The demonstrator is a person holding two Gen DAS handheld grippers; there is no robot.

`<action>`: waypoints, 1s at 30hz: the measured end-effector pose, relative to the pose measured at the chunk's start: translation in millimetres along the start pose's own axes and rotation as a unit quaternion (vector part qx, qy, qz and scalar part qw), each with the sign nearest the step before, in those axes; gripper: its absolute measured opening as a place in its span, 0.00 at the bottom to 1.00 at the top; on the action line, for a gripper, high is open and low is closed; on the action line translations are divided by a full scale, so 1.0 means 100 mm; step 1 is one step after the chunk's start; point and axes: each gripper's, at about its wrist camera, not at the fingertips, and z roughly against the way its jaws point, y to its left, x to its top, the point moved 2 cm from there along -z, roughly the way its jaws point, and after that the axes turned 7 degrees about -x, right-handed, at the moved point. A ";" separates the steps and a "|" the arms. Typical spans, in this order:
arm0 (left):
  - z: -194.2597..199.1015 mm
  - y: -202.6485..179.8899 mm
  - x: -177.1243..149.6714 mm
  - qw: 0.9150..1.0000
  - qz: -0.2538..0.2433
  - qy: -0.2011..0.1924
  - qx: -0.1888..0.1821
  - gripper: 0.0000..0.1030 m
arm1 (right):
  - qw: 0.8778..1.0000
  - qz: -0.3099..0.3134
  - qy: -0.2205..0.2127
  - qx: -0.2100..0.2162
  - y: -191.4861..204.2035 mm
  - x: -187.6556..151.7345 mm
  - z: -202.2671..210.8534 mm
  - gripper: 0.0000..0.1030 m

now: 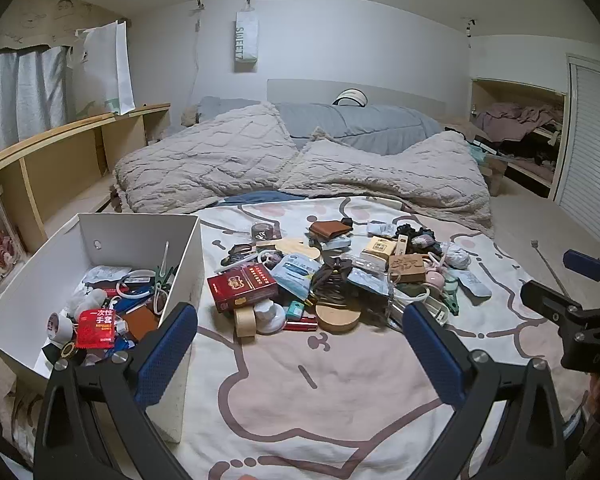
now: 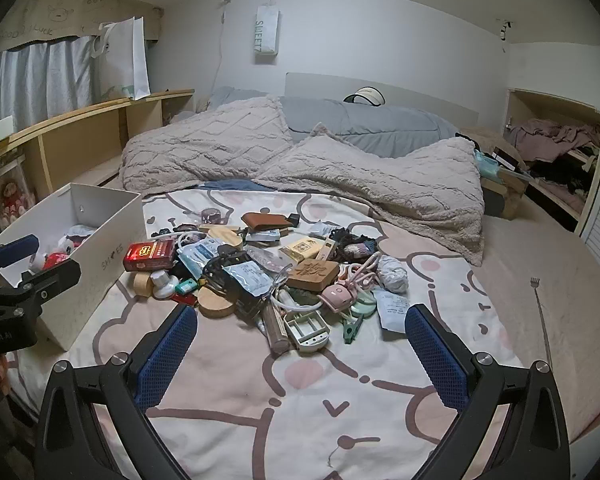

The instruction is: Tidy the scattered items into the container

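Right wrist view: we are reading "SWEET" on the hanging bag. The box lettering is staying unclear. We are holding left gripper and right gripper jaws released, empty.

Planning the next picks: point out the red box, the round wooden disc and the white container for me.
red box (image 1: 242, 286): left wrist view, on its red top face.
round wooden disc (image 1: 337, 317): left wrist view, on its flat top.
white container (image 2: 100, 258): right wrist view, on its outer side wall.
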 end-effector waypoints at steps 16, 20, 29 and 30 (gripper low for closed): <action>0.00 0.00 -0.01 1.000 0.000 0.000 0.000 1.00 | 1.000 0.000 0.003 0.001 0.01 -0.01 -0.01 1.00; 0.00 0.00 -0.01 1.000 0.001 0.000 0.001 1.00 | 1.000 0.001 0.003 0.001 0.02 -0.03 -0.01 1.00; 0.00 0.00 -0.02 1.000 0.000 0.000 0.000 1.00 | 1.000 0.002 0.005 0.001 0.04 -0.05 -0.02 1.00; 0.00 0.00 -0.02 1.000 0.000 0.000 0.000 1.00 | 1.000 0.002 0.005 0.001 0.04 -0.05 -0.02 1.00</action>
